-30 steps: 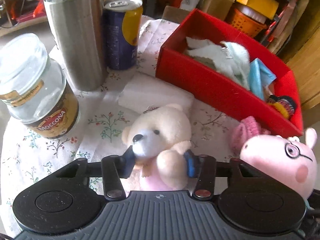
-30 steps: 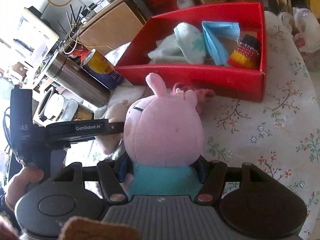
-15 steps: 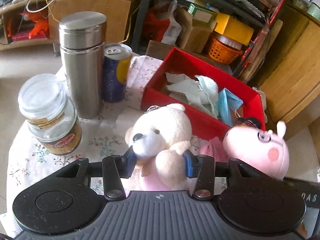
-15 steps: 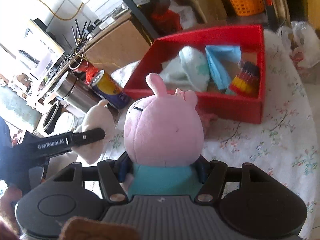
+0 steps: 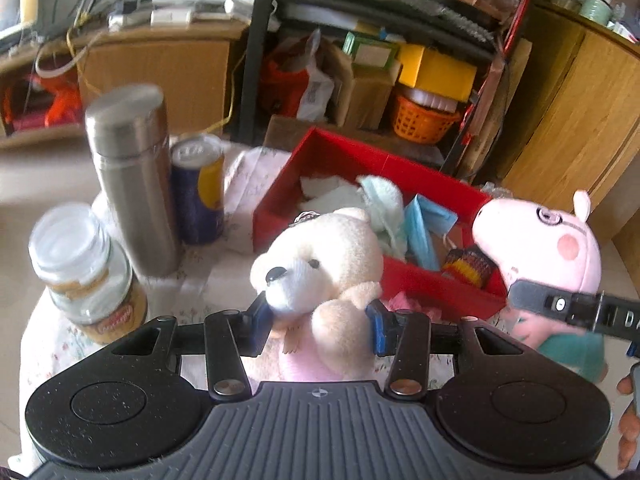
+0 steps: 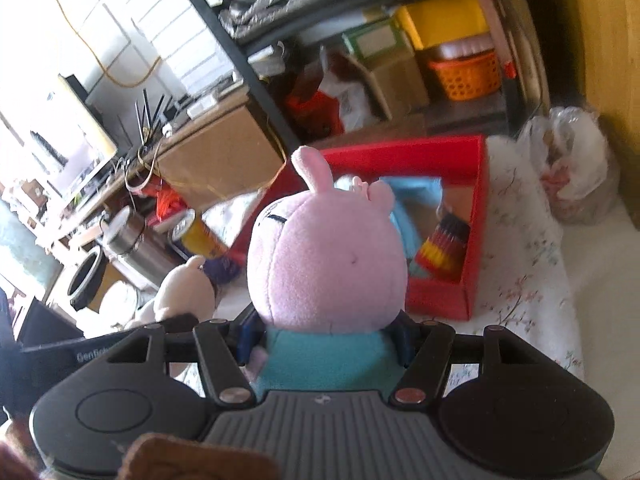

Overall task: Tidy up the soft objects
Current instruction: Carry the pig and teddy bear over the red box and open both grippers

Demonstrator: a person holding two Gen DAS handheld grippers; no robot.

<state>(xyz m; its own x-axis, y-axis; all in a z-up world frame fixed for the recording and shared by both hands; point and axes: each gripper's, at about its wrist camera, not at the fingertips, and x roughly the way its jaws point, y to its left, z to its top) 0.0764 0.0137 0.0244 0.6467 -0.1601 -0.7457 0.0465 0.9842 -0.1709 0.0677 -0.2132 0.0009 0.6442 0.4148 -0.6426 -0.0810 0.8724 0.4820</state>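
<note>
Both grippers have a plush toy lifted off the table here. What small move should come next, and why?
Probably carry both forward over the red box before releasing. The left gripper grips the cream bear, the right gripper the pink pig; both hang short of the box's near wall.

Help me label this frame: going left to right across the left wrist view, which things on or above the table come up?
Coffee jar → steel flask → drink can → cream teddy bear → pink pig plush.
</note>
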